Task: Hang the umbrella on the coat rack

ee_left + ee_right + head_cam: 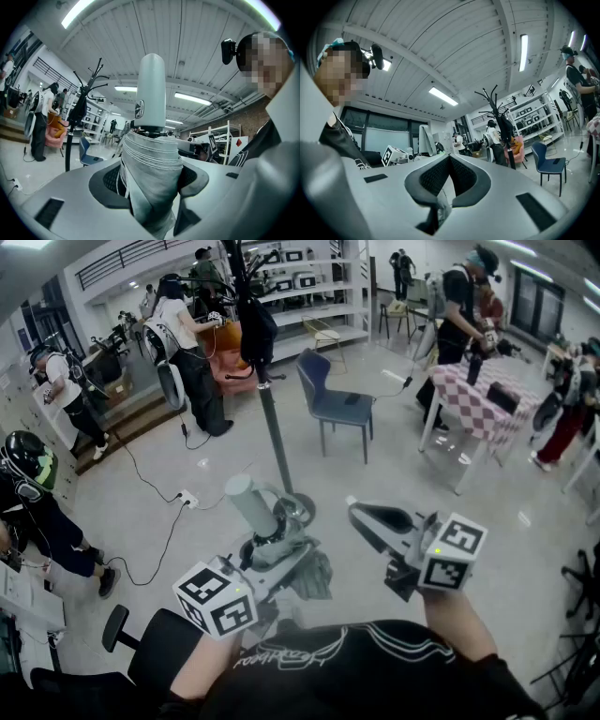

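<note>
**Gripping a folded umbrella by its canopy, coat rack ahead**

The left tool (152, 177) is clamped on the umbrella (152, 157). Its jaws stand wide, with the pads pressing from both sides into the rolled grey fabric just below the handle (151, 89). The right tool (449, 161) has its jaws together at the tips and carries nothing. It sits level at 3 o'clock of the left one.

The umbrella looks like a compact folding one, so probably light. The canopy is soft and gives under the pads, which makes for a secure bite, though layered cloth can creep. The pale handle is stiff, smooth and straight, likely slippery, and has no crook to hook over anything. No strap or loop shows in any view, so it will probably have to be found before hanging. The present hold on the fabric seems sound and leaves the handle end free.

In the head view the coat rack (272, 427) stands at 12 o'clock, well apart from the tools. Something dark (258, 329) hangs near its top, and the bare hooks (91, 77) fan out above. A blue chair (337, 404) sits at 1 o'clock, beside the pole.
</note>
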`<state>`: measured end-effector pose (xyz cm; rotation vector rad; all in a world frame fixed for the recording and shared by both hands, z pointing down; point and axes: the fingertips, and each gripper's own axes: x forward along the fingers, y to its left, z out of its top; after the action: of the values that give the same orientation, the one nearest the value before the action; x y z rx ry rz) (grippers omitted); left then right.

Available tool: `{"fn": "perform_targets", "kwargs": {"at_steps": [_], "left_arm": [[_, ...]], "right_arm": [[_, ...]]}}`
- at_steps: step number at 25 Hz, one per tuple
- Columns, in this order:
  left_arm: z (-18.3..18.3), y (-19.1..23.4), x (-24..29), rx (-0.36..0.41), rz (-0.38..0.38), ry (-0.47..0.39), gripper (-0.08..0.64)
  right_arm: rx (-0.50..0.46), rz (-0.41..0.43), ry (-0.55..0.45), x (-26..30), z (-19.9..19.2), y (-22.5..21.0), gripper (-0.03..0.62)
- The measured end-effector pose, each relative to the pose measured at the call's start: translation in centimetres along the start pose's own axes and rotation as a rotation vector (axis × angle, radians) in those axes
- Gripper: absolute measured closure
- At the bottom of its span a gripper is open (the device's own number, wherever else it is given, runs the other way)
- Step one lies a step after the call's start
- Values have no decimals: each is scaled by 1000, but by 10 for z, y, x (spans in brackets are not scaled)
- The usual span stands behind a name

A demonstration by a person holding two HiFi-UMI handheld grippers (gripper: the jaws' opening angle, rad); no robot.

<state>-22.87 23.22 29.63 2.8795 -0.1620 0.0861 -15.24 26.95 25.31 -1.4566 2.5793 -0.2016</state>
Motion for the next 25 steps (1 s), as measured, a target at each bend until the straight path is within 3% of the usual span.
{"fn": "perform_targets", "kwargs": {"at_steps": [7,15,19,25], "left_arm": [[3,0,11,7,-14,8,310],[-6,20,45,-60,-55,40,310],[-12,37,72,-74,-97,52,310],[-17,89,116,-109,-98,69,310]], "right_arm": [[29,-20,-12,-5,1,-14,581],[123,-42,8,-6,-17,-48,581],[128,-90,49,-4,-29,-82,581],[178,-119,92,18,-50,-148,581]]}}
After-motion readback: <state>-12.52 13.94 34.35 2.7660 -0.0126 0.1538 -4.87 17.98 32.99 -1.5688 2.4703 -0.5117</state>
